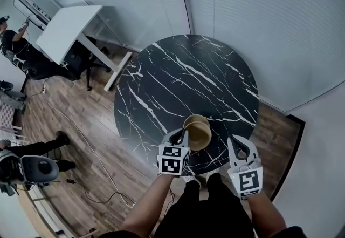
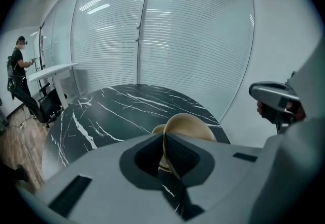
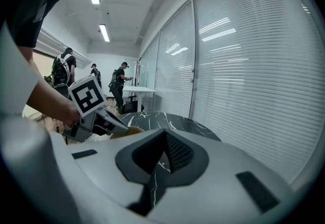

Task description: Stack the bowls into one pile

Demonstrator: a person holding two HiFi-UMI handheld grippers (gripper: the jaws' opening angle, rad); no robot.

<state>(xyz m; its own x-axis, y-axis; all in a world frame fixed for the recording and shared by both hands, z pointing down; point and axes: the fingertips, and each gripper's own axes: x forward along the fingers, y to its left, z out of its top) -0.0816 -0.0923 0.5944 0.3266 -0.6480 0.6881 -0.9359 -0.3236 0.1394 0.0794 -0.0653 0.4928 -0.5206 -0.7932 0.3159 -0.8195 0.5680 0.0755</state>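
My left gripper (image 1: 183,137) is shut on the rim of a tan bowl (image 1: 198,133) and holds it tilted above the near edge of the round black marble table (image 1: 183,80). In the left gripper view the bowl's rim (image 2: 185,125) stands edge-on between the pads of that gripper (image 2: 163,139). A second tan edge shows just behind it; I cannot tell whether that is another bowl nested inside. My right gripper (image 1: 240,148) hangs to the right of the bowl, apart from it. Its jaws (image 3: 165,139) meet with nothing between them. The left gripper (image 3: 94,116) also shows in the right gripper view.
Wood floor with a loose cable (image 1: 97,177) lies left of the table. A white desk (image 1: 67,29) and a dark chair (image 1: 75,61) stand at the far left, with people near them (image 1: 16,42). Glass walls with blinds (image 1: 269,15) run behind the table.
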